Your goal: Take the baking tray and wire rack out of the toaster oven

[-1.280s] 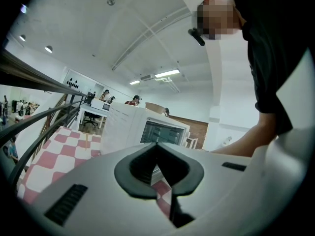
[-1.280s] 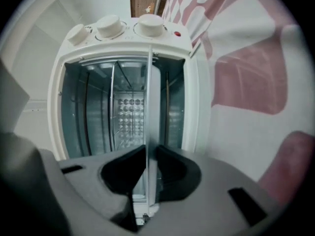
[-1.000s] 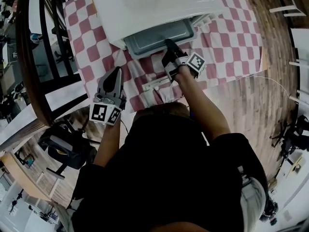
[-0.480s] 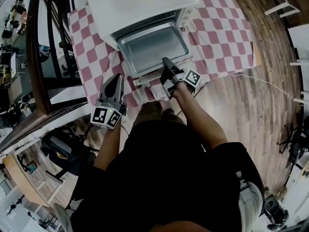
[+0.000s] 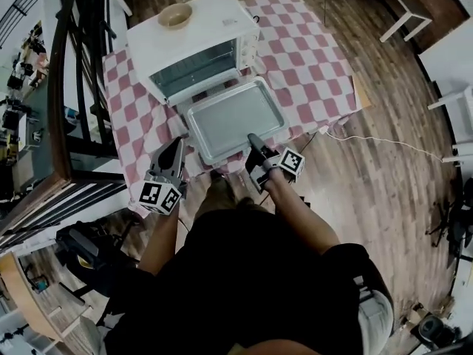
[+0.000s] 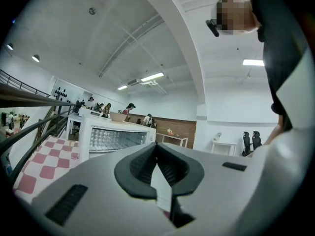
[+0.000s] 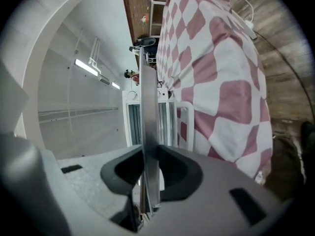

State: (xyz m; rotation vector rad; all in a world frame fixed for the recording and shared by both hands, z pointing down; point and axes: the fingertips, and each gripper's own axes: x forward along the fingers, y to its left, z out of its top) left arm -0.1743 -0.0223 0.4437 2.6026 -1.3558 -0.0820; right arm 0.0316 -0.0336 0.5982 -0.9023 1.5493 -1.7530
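A white toaster oven [image 5: 188, 39] stands on a red-and-white checked tablecloth [image 5: 310, 58]. The grey metal baking tray [image 5: 235, 117] hangs level in front of the oven's open mouth, out over the table's near edge. My right gripper [image 5: 253, 140] is shut on the middle of its near rim. In the right gripper view the tray [image 7: 149, 82] runs edge-on between the pads. My left gripper [image 5: 174, 145] is shut and holds nothing, left of the tray's near corner. The oven's ribbed cavity [image 6: 115, 139] shows in the left gripper view. I cannot make out the wire rack.
A tan bowl [image 5: 175, 15] sits on top of the oven. A black railing [image 5: 63, 87] runs along the left side. A white cable [image 5: 384, 143] lies on the wood floor at right, near white furniture [image 5: 451, 65]. Black gear [image 5: 89, 246] sits at lower left.
The tray has slid fully out of the oven toward me with my right gripper on its rim. Both grippers drew back from the table, and the oven now looks farther away.
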